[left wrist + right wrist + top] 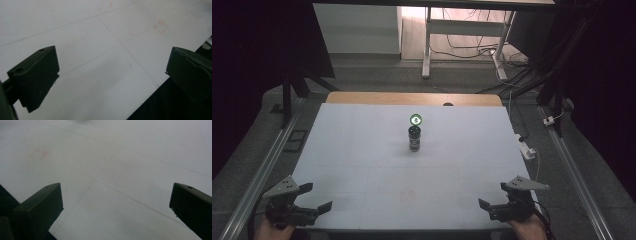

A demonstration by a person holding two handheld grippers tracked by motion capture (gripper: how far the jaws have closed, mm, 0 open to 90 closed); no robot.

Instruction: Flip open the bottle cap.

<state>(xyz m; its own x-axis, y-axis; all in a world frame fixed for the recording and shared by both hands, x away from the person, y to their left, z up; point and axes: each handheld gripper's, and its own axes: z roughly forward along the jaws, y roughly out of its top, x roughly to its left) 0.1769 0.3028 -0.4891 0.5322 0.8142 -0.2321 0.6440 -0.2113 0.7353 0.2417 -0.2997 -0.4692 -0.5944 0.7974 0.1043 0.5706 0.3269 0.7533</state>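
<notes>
A small dark bottle [414, 138] with a label stands upright near the middle of the white table [362, 150]. A round green-rimmed lid [415, 120] with a white mark shows just behind and above the bottle. My left gripper [314, 196] rests at the table's front left corner, jaws wide apart with nothing between them. In the left gripper view its open gripper [112, 75] looks over bare white tabletop. My right gripper [493, 196] sits at the front right corner, also open and empty. The right gripper view has the open gripper [116, 207] above bare white surface.
A wooden strip [412, 98] runs along the table's far edge. Metal rails [262, 170] flank both sides. A white power strip with cable [527, 148] lies off the right edge. Desk legs and cables [462, 45] stand on the floor beyond. Faint reddish marks [408, 194] stain the tabletop.
</notes>
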